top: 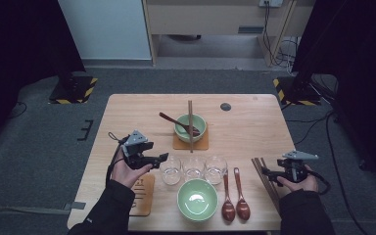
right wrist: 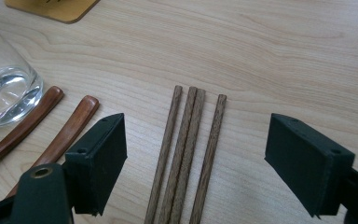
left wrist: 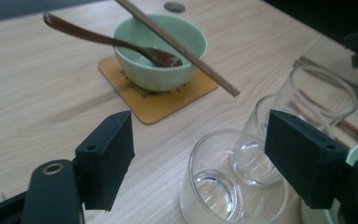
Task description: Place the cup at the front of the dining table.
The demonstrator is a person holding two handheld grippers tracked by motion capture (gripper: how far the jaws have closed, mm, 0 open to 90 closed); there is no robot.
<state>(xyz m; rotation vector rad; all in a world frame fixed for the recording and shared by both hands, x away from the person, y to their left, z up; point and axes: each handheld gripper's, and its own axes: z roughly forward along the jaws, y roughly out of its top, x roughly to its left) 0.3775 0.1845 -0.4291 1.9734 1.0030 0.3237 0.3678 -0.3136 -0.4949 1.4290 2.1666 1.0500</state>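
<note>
Between the open jaws of the left tongs [left wrist: 199,163], in the left gripper view, stands the nearest glass [left wrist: 230,179], its rim just inside the right pad, with neither pad pressing on it; nothing is gripped. From the high view these tongs [top: 162,157] sit just left of the row of glasses [top: 193,169] on the tabletop [top: 254,122]. The right tongs [right wrist: 196,163] hang open over the loose chopsticks [right wrist: 186,149], which lie between the jaws but apart from both pads, at the tabletop's right edge [top: 263,171].

No brand or readable writing shows; the near coaster [top: 143,195] carries dark marks too small to make out.

Counted: three clear glasses, two green bowls, one near [top: 197,199] and one far [top: 190,127], two coasters, three wooden spoons, two lying by the near bowl [top: 235,196] and one in the far bowl [left wrist: 107,41]. Four chopsticks lie at the right, and at least one more rests across the far bowl [left wrist: 177,44].
</note>
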